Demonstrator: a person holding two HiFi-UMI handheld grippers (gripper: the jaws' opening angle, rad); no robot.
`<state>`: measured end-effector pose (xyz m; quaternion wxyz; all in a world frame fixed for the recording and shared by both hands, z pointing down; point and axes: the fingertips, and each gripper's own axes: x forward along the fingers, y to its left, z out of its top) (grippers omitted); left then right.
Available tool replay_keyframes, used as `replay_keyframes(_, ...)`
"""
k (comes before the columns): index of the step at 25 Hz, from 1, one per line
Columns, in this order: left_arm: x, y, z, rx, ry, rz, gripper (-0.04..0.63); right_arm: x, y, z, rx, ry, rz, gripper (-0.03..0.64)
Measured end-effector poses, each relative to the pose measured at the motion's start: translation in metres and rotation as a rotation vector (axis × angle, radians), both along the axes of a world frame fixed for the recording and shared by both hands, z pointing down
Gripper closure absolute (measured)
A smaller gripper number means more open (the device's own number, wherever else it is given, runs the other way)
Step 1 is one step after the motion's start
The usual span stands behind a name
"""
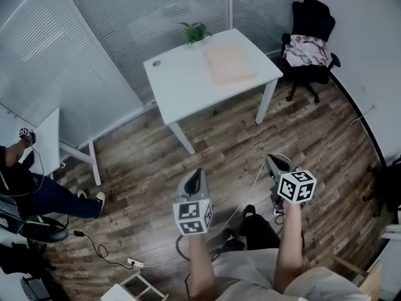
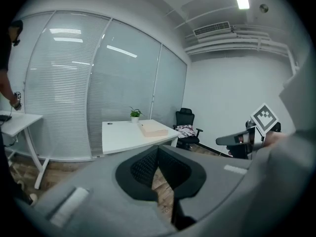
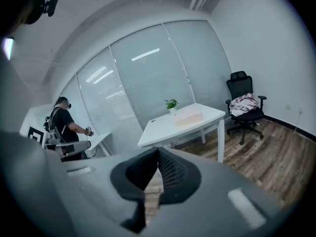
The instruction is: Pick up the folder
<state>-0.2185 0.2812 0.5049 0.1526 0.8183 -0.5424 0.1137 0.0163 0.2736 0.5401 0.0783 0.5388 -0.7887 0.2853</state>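
Observation:
A pale pink folder (image 1: 229,64) lies on the right half of a white table (image 1: 182,83), far ahead of both grippers. The folder (image 2: 153,128) shows small in the left gripper view, and the folder (image 3: 186,117) also in the right gripper view. My left gripper (image 1: 193,177) is held over the wooden floor, shut, with nothing between its jaws. My right gripper (image 1: 271,163) hangs to its right at about the same distance from the table, also shut and empty. In each gripper view the pads meet tip to tip: left gripper (image 2: 157,149), right gripper (image 3: 158,152).
A small potted plant (image 1: 195,31) stands at the table's far edge. A black office chair (image 1: 310,39) with cloth on its seat is right of the table. A person (image 1: 28,190) sits at a second white desk (image 1: 50,140) on the left. Cables (image 1: 100,249) cross the floor.

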Motion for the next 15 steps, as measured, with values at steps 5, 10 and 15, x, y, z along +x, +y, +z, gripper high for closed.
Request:
replay_keyframes(5, -0.015, -0.025, 0.015, -0.02, 0.012, -0.057, 0.589, 0.004, -0.033, 0.003, 0.008, -0.001, -0.002, 0.615)
replay_keyframes(10, -0.015, -0.075, 0.011, 0.018, -0.023, -0.068, 0.589, -0.003, -0.096, 0.005, 0.038, -0.037, -0.041, 0.615)
replay_keyframes(15, -0.006, -0.149, -0.018, 0.064, -0.063, -0.05, 0.589, -0.008, -0.181, -0.022, 0.102, -0.138, -0.038, 0.615)
